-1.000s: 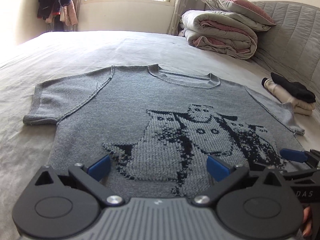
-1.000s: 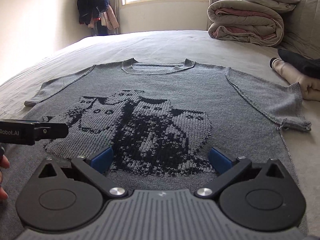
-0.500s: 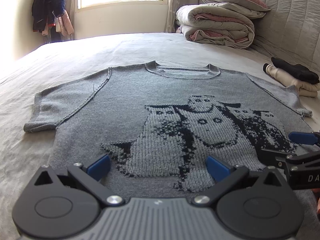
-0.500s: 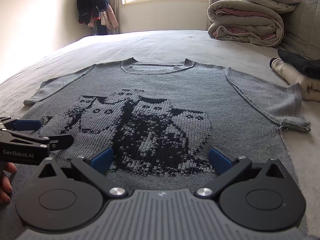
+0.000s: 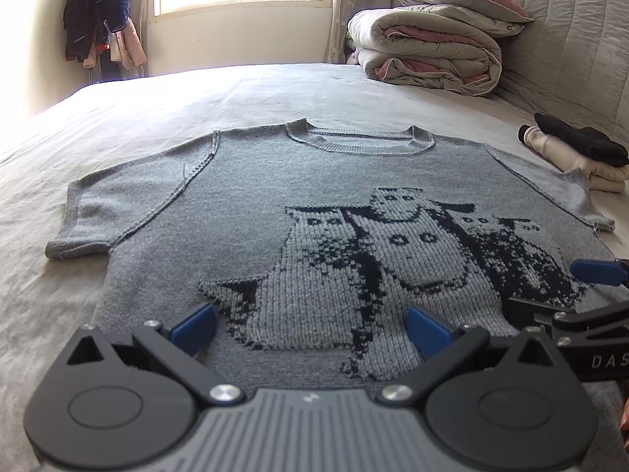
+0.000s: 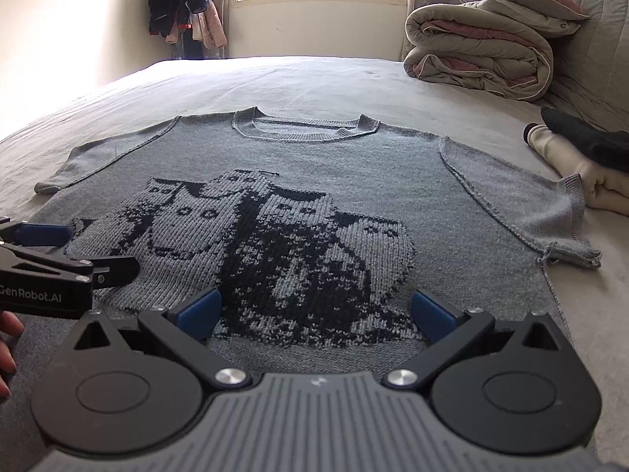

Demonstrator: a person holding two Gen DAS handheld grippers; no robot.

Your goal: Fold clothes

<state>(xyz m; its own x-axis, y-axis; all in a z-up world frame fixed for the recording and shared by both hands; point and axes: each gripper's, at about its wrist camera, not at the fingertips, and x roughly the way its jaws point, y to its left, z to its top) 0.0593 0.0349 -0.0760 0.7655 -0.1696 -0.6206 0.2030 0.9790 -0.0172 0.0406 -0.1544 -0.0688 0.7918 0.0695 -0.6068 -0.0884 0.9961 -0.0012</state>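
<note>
A grey knitted short-sleeved sweater [image 5: 275, 181] [image 6: 314, 165] with a dark cat pattern lies flat and face up on the bed, collar away from me. My left gripper [image 5: 310, 324] hovers open over its lower hem, left of centre. My right gripper [image 6: 316, 306] is open too, over the hem to the right. Nothing sits between either pair of blue pads. The right gripper's tip shows at the right edge of the left wrist view [image 5: 589, 291]. In the right wrist view the left gripper [image 6: 51, 259] pokes in from the left.
The bed sheet [image 5: 118, 118] spreads wide around the sweater. A rolled duvet with a pillow on top [image 5: 432, 51] [image 6: 483, 51] sits at the far right by the headboard. Folded cream and black clothes [image 5: 574, 149] [image 6: 582, 149] lie beside the right sleeve. Coats hang in the far corner [image 5: 98, 19].
The left gripper has swung right and tilted so the sweater sits more centred. The right gripper's tip in its view has risen. The right wrist view has barely shifted.
</note>
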